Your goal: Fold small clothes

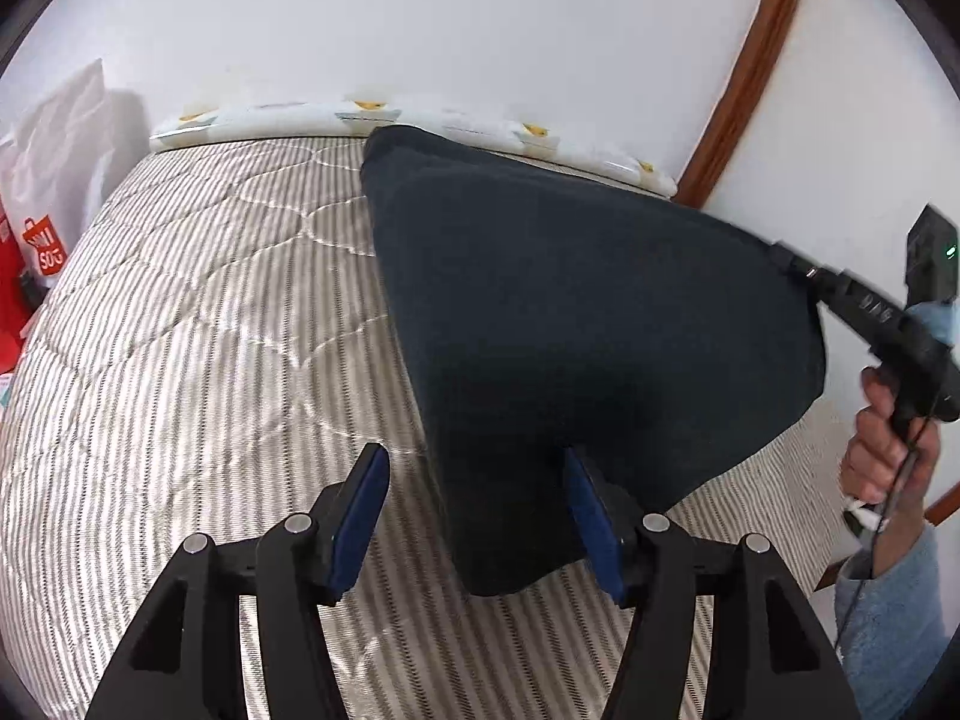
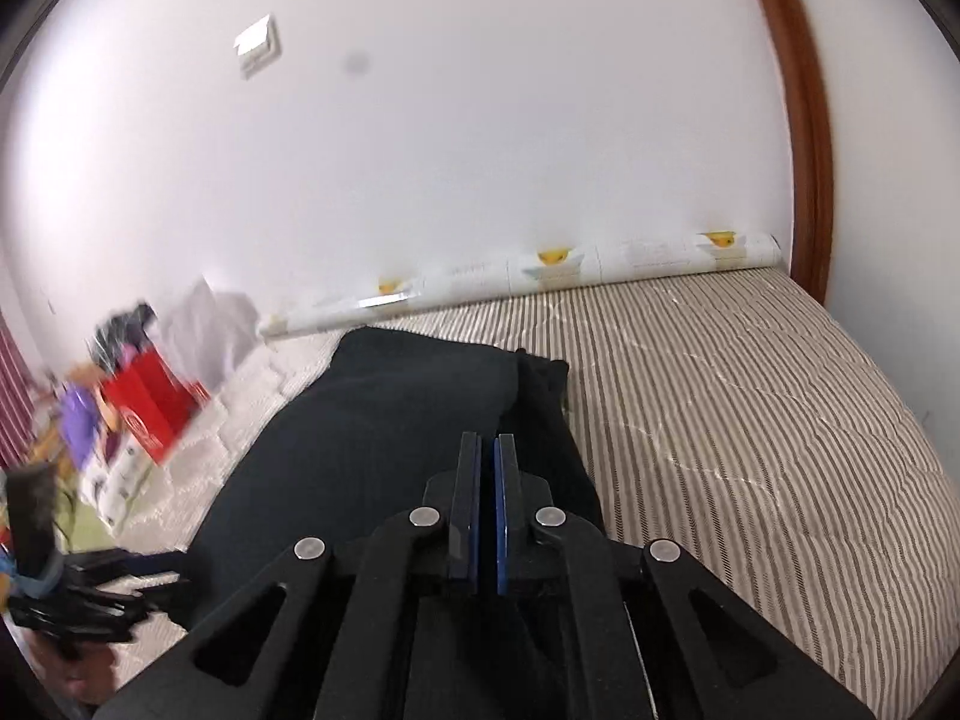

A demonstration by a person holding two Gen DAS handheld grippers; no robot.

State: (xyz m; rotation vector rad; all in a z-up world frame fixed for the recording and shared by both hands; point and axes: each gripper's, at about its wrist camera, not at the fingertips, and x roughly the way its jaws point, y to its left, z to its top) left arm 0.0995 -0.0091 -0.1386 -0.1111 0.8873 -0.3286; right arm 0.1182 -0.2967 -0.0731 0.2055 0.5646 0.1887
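A dark navy garment (image 1: pixel 570 312) is lifted off the striped mattress (image 1: pixel 198 312) and stretched like a tent. In the left wrist view my right gripper (image 1: pixel 783 258) comes in from the right edge, shut on the garment's raised corner. My left gripper (image 1: pixel 478 510) stands open, its blue pads (image 1: pixel 366 510) well apart. The garment's lower corner hangs between them and rests against the right-hand pad without being pinched. In the right wrist view my right gripper (image 2: pixel 487 450) is shut, with the garment (image 2: pixel 390 420) spread below and ahead of it. The left gripper (image 2: pixel 90 594) is a blur at the lower left.
A white patterned roll (image 1: pixel 372 117) lies along the wall at the mattress's far edge. A red and white shopping bag (image 1: pixel 36 252) and other clutter (image 2: pixel 144 408) sit at the left. A brown wooden door frame (image 2: pixel 810 138) runs up the right. A hand (image 1: pixel 882 450) grips the right tool.
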